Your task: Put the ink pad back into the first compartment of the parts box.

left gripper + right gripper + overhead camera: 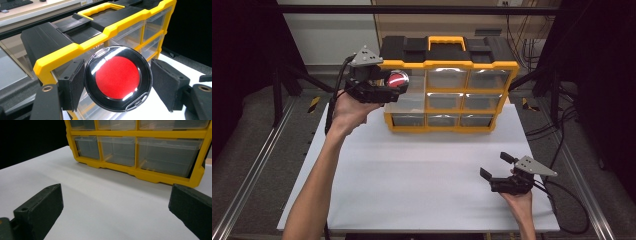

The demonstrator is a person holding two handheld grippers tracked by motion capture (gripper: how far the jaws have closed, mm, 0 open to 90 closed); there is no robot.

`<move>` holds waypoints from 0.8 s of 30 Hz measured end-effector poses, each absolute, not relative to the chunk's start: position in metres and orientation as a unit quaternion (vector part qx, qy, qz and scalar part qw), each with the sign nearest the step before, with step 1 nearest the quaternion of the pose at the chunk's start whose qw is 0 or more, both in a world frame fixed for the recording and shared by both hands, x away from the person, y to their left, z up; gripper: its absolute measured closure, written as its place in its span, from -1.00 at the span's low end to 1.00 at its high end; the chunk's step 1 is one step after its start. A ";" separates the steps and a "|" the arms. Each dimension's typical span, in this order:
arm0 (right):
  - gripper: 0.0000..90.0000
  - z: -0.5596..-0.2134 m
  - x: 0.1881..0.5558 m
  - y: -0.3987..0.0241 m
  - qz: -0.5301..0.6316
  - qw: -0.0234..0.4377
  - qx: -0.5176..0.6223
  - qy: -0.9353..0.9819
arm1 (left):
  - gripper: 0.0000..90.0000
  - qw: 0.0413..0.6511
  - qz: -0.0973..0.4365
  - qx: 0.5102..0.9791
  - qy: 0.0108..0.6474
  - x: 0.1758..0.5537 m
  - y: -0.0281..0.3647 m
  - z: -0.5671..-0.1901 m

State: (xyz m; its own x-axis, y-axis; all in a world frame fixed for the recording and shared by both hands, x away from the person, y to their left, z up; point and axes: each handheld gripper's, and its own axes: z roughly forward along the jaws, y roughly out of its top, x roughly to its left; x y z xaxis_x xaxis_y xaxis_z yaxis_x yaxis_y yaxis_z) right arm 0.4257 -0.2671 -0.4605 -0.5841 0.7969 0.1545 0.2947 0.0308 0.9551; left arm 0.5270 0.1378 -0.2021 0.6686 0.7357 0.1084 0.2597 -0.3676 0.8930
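Note:
A round black disc with a red centre (397, 79) (118, 77) hangs in the air at the upper left front of a yellow and black drawer organiser (447, 65) (75, 47). My left gripper (393, 84) (117, 86) is shut on the disc, one pad on each side of its rim. The organiser's clear drawers (165, 155) are all pushed in. My right gripper (495, 166) (115, 202) rests low over the white table (412, 165) at the front right, open, with nothing between its jaws.
The organiser stands at the back middle of the table, carry handle (446, 42) on top. Metal rails (257, 165) run along both sides of the table. Cables (562, 200) trail off at the right edge.

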 end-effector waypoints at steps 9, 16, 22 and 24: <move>-0.99 -0.461 0.426 -0.268 0.572 0.223 0.397 0.682 | -0.34 0.464 0.256 0.784 0.323 0.540 0.135 -0.203; -0.99 -0.460 0.426 -0.268 0.571 0.219 0.400 0.683 | -0.34 0.460 0.257 0.786 0.324 0.547 0.134 -0.207; -0.99 -0.460 0.426 -0.268 0.570 0.220 0.399 0.684 | -0.34 0.455 0.256 0.787 0.329 0.554 0.133 -0.211; -0.99 -0.460 0.426 -0.268 0.570 0.220 0.399 0.683 | -0.34 0.453 0.254 0.788 0.332 0.555 0.133 -0.212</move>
